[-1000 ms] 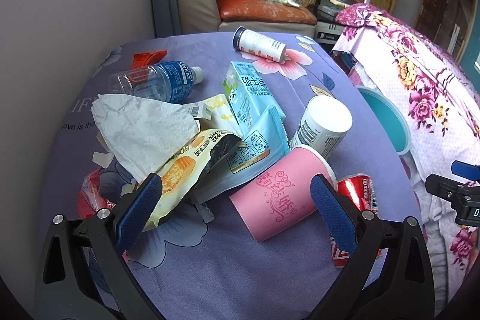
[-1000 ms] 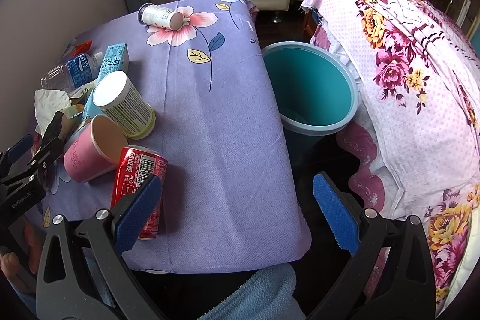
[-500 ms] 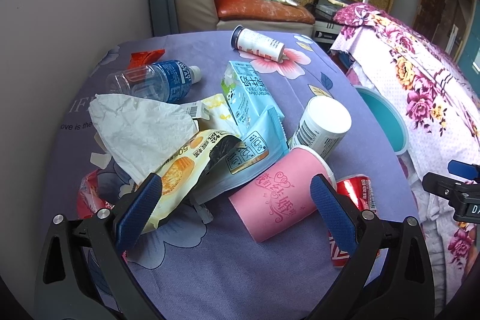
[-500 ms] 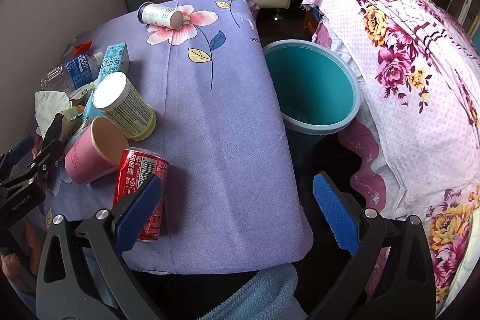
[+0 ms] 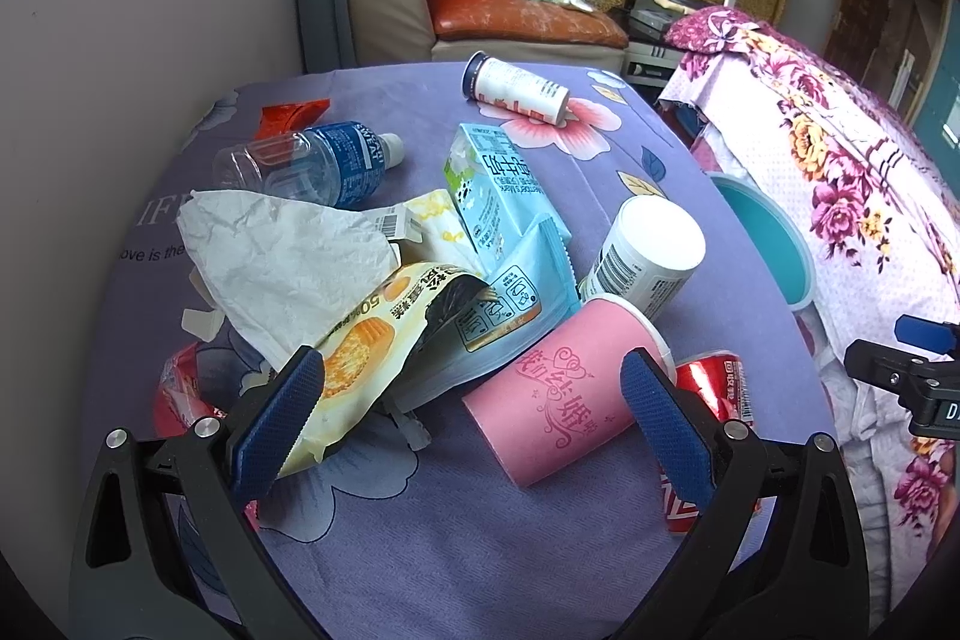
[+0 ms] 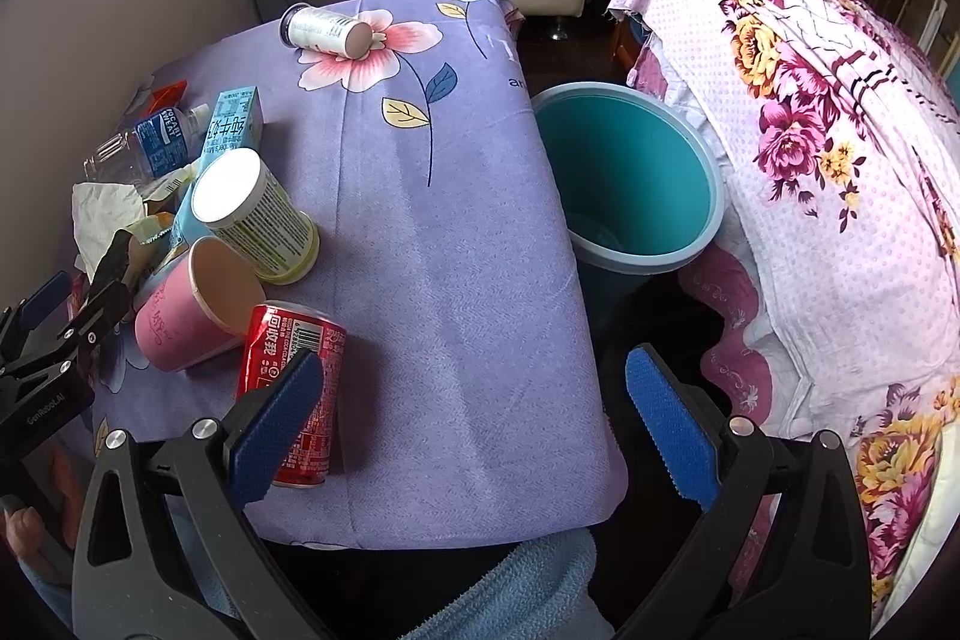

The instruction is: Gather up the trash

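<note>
Trash lies on a purple flowered tablecloth (image 5: pixel 420 508). A pink paper cup (image 5: pixel 558 394) lies on its side between my left gripper's open jaws (image 5: pixel 474 424). Beside it are a red soda can (image 6: pixel 291 358), an upturned white cup (image 5: pixel 648 250), a yellow snack bag (image 5: pixel 366 340), a blue carton (image 5: pixel 489 184), crumpled white paper (image 5: pixel 288 256) and a water bottle (image 5: pixel 312 160). My right gripper (image 6: pixel 474 427) is open and empty over the table's near edge, with the can by its left finger. A teal bin (image 6: pixel 630 178) stands right of the table.
A white canister (image 6: pixel 324 31) lies at the table's far end. A bed with a floral cover (image 6: pixel 810 130) runs along the right, close to the bin. A sofa (image 5: pixel 498 22) stands behind the table. A grey wall (image 5: pixel 120 40) bounds the left side.
Both views have shifted only slightly. Both grippers stay open and no trash has moved.
</note>
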### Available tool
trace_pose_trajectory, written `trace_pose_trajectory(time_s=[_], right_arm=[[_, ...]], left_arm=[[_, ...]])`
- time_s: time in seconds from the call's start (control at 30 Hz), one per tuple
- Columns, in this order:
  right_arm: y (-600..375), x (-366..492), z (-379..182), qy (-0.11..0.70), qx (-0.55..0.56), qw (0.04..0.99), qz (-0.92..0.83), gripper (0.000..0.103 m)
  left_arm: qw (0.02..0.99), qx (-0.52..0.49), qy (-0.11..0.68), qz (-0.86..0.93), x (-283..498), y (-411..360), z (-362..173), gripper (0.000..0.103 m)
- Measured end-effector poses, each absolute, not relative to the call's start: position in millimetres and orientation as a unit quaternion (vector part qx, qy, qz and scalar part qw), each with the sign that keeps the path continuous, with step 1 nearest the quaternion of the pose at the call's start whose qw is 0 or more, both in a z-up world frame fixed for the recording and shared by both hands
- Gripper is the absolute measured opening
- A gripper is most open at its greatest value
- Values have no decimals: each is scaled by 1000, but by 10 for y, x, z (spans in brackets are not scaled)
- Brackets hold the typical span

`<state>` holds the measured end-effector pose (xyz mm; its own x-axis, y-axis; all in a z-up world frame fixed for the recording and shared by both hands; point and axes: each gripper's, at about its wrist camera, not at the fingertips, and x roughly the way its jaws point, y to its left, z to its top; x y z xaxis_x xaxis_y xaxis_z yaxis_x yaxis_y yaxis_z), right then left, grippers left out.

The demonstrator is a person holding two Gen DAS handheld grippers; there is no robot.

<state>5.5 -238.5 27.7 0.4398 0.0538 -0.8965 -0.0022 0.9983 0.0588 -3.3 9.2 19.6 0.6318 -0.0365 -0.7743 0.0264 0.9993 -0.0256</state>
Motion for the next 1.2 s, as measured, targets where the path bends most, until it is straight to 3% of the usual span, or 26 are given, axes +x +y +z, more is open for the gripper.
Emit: trace_pose_trajectory(time_s=[1.2], right_arm=[[-2083, 120, 102, 573, 39, 815, 72, 97]], left_arm=[[900, -6, 433, -56, -67, 243, 116, 99]])
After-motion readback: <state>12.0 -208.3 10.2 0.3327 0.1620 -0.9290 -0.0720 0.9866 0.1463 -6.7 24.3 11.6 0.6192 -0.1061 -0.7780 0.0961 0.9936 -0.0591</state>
